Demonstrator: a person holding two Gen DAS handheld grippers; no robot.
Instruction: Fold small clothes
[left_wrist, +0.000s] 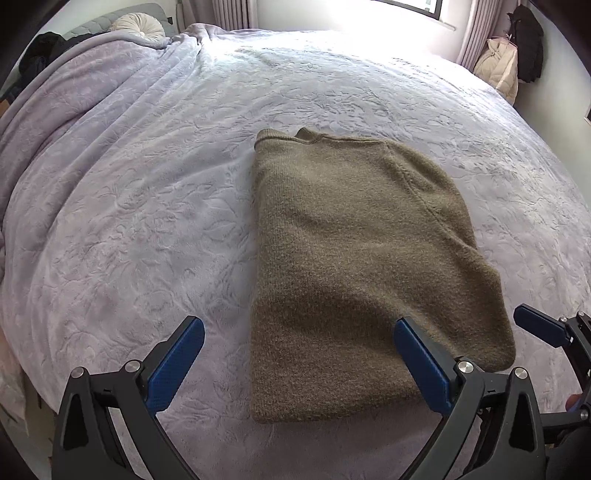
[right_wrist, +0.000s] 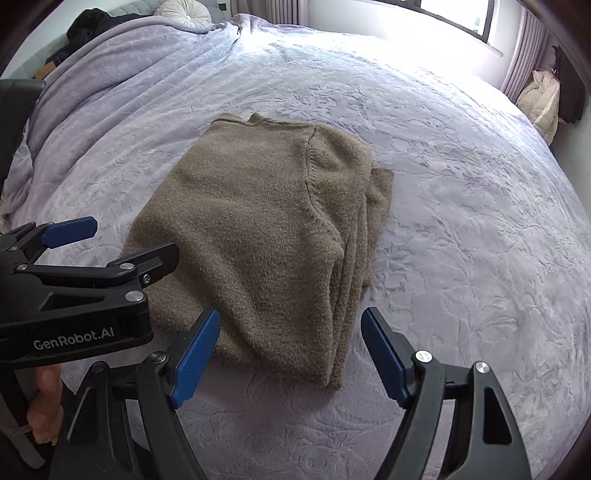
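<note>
Both tongs gaping and empty: left gripper (left_wrist: 299, 363) above the near hem of the olive knit sweater (left_wrist: 354, 266), right gripper (right_wrist: 290, 350) over its near right corner. Already folded into a narrow stack at mid-bed on the lilac blanket (left_wrist: 129, 221); probably one crosswise fold left. Layered edges uneven along the right side, plenty of bare blanket all round.

Lavender bedspread (left_wrist: 147, 221); bright window (right_wrist: 458, 14); pleated curtains (right_wrist: 524, 48).
</note>
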